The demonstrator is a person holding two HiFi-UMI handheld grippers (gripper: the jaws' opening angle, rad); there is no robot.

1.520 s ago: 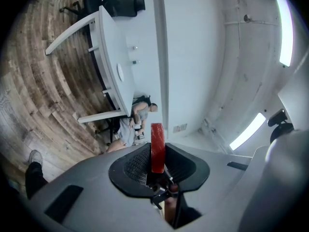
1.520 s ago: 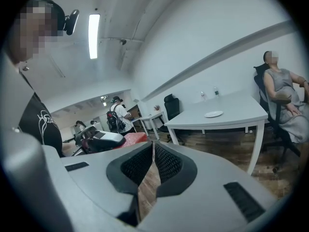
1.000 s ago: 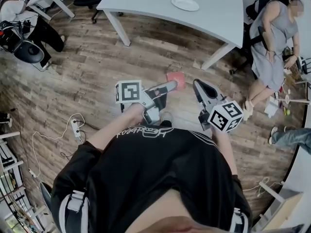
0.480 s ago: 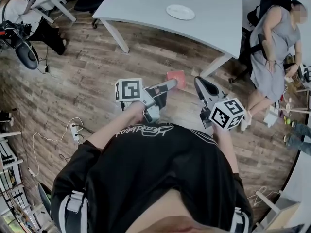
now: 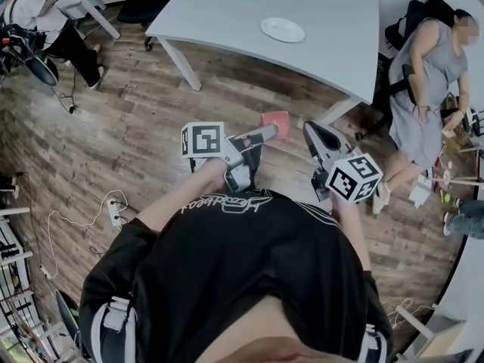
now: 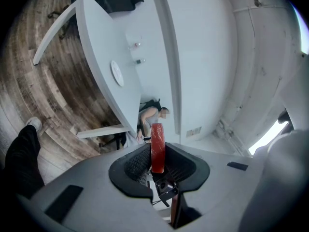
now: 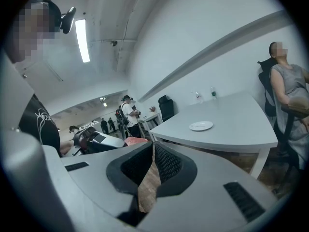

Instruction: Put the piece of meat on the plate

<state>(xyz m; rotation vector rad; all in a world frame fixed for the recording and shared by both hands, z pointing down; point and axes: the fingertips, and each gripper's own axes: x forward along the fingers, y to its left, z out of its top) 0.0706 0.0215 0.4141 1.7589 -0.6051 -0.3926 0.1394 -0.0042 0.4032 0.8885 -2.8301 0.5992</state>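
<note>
- The piece of meat [image 6: 157, 144], a thin red slice, is held between the jaws of the left gripper [image 6: 158, 164].
- In the left gripper view the slice is seen edge-on and upright, and its upper end reaches out past the fingertips.
- The jaws of the left gripper are set narrow, and both dark pads are pressed against the flat sides of the slice.
- In the head view the slice is seen at the very tip of the left gripper. It is carried in the air above the wooden floor [image 5: 136, 119], in front of the person's black shirt [image 5: 249, 278].
- The right gripper [image 7: 151, 149] is closed, with its tips brought together. Only a thin wedge of floor is seen between its pads, and no object is gripped by it.
- The right gripper is held near the left one, on its right side, and the two are not touching.
- The plate [image 5: 283, 29] is white and round, and it is placed on the white table [image 5: 227, 6].
- The meat is well apart from the plate: the table is beyond both grippers, and a strip of floor is seen between the slice and the table edge.
- A seated person [image 5: 427, 74] in grey clothes is seen beside the right end of the table.
</note>
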